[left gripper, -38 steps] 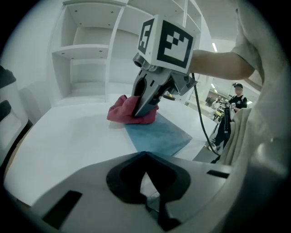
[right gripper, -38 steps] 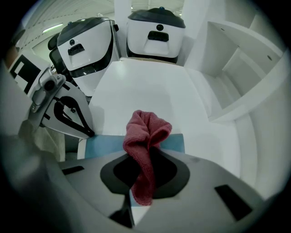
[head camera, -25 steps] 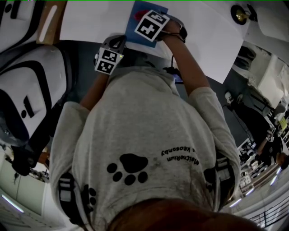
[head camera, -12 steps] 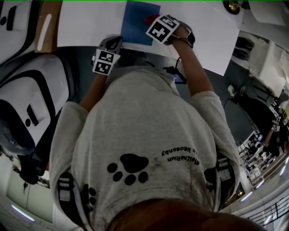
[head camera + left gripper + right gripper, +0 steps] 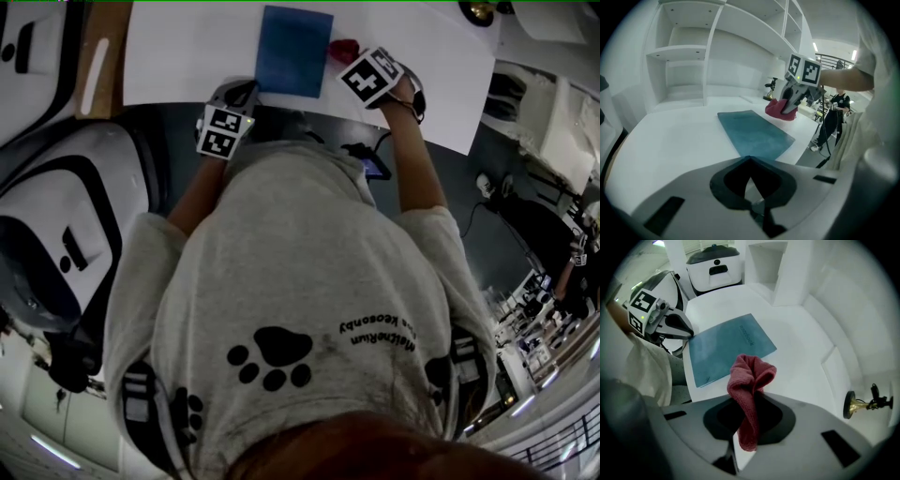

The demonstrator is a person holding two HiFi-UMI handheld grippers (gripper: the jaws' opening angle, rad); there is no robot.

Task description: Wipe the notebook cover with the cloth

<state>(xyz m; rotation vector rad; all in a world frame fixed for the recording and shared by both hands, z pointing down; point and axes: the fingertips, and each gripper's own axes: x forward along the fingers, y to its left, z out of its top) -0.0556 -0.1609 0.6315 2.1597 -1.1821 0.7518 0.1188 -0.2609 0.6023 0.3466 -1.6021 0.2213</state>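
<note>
A blue notebook (image 5: 293, 52) lies flat on the white table (image 5: 178, 52), its near edge close to the table's front edge. My left gripper (image 5: 246, 92) sits at the notebook's near left corner, and its fingers close on that corner (image 5: 691, 336). The left gripper view shows the notebook (image 5: 754, 133) running away from the shut left gripper (image 5: 750, 159). My right gripper (image 5: 352, 58) is just right of the notebook, shut on a bunched red cloth (image 5: 343, 49). That cloth (image 5: 751, 378) hangs folded in the right gripper (image 5: 749, 404), off the cover.
A small brass ornament (image 5: 855, 405) stands at the table's far right. White shelves (image 5: 693, 51) rise behind the table. A white and black machine (image 5: 56, 216) stands to the left, beside a wooden board (image 5: 98, 47). A person (image 5: 836, 112) stands beyond the table's right end.
My right gripper has moved right with the red cloth, from over the notebook to beside its right edge. The whole cover now shows. The left gripper has hardly moved.
</note>
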